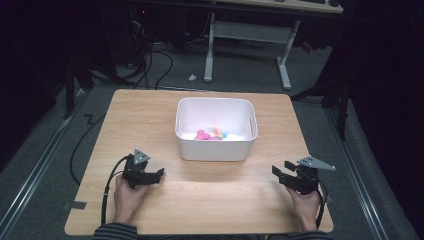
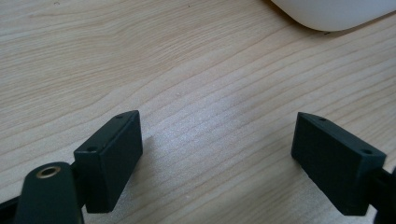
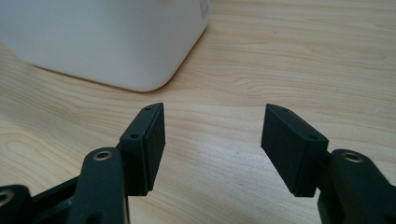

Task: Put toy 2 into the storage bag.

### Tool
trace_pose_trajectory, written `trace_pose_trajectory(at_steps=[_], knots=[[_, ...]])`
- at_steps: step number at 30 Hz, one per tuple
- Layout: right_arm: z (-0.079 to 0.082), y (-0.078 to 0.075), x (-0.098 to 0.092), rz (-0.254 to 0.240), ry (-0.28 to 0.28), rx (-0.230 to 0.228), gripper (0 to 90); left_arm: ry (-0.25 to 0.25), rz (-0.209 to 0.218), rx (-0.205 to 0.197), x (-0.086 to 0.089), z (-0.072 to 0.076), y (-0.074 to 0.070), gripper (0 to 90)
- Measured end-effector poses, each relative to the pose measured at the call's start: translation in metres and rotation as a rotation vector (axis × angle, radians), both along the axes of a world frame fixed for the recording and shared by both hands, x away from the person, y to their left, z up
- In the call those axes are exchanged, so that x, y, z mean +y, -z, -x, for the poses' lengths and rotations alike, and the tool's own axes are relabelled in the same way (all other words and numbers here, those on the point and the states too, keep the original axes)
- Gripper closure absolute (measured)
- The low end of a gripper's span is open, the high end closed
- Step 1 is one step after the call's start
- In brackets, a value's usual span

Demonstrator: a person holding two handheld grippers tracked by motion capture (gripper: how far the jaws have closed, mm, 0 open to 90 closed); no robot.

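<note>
Bin (image 1: 216, 145), smooth white plastic with rounded corners, sits mid-table (image 1: 150, 115) on pale grained wood. My left gripper (image 1: 150, 176) and right gripper (image 1: 284, 174) flank it, blocky black jaws apart, empty.

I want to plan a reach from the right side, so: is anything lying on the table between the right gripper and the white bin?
Nothing visible. Only bare wooden table separates the open right gripper from the white bin.
</note>
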State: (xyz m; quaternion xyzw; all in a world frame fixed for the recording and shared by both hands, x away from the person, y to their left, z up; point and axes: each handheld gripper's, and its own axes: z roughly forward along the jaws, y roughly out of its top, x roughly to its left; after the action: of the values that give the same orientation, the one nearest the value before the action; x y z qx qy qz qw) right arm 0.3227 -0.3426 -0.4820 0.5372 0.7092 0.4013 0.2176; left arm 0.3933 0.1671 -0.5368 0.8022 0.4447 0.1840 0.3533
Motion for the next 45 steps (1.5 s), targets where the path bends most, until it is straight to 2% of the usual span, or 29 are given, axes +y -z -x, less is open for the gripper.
trace_pose_trajectory(at_steps=[5,9,25,27,45], knots=[[-0.005,0.01,0.002,0.005,0.007,0.016,40.2,0.0,0.0,0.0,0.0,0.0,0.0,16.8],[-0.012,0.018,0.002,0.03,0.014,0.023,40.1,0.0,-0.001,0.0,0.0,0.0,0.0,16.8],[-0.027,0.039,0.011,0.079,0.027,0.057,40.1,0.001,-0.002,0.001,0.0,0.0,0.0,16.7],[-0.027,0.04,0.011,0.077,0.029,0.061,40.1,0.0,-0.002,-0.003,0.0,0.0,0.0,16.7],[-0.031,0.048,0.017,0.163,0.028,0.08,35.9,0.002,-0.001,-0.003,0.0,0.0,0.0,16.8]])
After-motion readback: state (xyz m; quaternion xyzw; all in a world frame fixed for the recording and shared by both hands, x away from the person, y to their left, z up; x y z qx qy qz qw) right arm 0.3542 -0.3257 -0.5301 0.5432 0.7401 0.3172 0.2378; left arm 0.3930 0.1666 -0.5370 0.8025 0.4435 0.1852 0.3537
